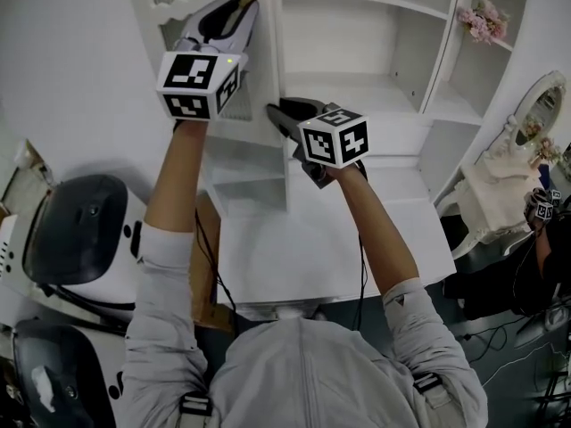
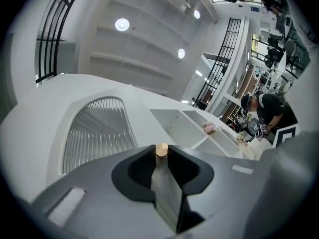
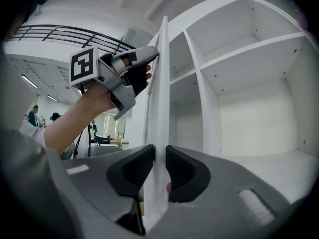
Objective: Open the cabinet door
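Note:
The white cabinet door [image 1: 257,71] has an arched ribbed pane [image 2: 99,128] and stands swung out, edge-on in the right gripper view [image 3: 160,83]. My left gripper [image 1: 234,7] is high on the door's free edge. Its jaws [image 2: 160,168] are shut on that edge just below a small wooden knob [image 2: 161,150]. My right gripper [image 1: 278,114] is lower on the same edge. Its pads [image 3: 159,168] press both faces of the panel. The left gripper [image 3: 149,59] shows above it, also on the edge.
Bare white shelves [image 1: 357,25] lie behind the door, with a white desk top [image 1: 312,239] below. Pink flowers [image 1: 482,20] sit on a right-hand side shelf. An ornate mirror table [image 1: 526,132] and another person [image 1: 544,230] are at the right, black-and-white machines [image 1: 80,230] at the left.

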Available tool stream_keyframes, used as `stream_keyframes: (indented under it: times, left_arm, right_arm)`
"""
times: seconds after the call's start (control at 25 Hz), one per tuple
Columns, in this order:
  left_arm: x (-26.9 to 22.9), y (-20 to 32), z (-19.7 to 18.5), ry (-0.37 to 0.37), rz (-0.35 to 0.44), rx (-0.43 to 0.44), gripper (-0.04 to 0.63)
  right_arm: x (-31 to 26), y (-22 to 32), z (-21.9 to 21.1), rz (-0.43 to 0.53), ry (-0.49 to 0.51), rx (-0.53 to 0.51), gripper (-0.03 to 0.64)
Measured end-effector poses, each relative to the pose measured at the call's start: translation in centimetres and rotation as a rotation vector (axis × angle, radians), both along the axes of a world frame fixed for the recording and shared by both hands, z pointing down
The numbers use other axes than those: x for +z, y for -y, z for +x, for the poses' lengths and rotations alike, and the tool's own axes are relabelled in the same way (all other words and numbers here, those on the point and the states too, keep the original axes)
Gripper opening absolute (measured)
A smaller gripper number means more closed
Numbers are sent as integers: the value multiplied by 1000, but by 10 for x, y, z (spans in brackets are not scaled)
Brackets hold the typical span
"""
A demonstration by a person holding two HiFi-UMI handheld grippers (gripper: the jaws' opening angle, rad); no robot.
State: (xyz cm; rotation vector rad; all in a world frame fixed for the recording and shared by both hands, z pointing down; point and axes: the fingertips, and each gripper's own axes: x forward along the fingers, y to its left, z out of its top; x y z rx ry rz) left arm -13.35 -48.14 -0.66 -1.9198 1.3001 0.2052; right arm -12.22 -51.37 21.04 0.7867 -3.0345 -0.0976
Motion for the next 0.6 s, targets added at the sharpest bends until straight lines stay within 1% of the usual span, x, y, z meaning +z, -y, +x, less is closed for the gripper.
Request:
stream_keyframes:
  times: [0.12,0.28,0.44,0.6]
  left_arm:
    - [-1,-13,-2,-2,-19,15,93]
    - [2,-24,-5,23,-54,20,92]
    - [1,-43,-16,5,-55,45,92]
    - [2,-57,-24,10,-53,75,92]
  right_arm:
    - [-1,-14,0,-7,-5,20,78]
    - [2,-27,-2,-23,-13,52,75]
    - [1,-48,-11,-17,8,63,72]
    - [2,-65,-17,-14,8,73,69]
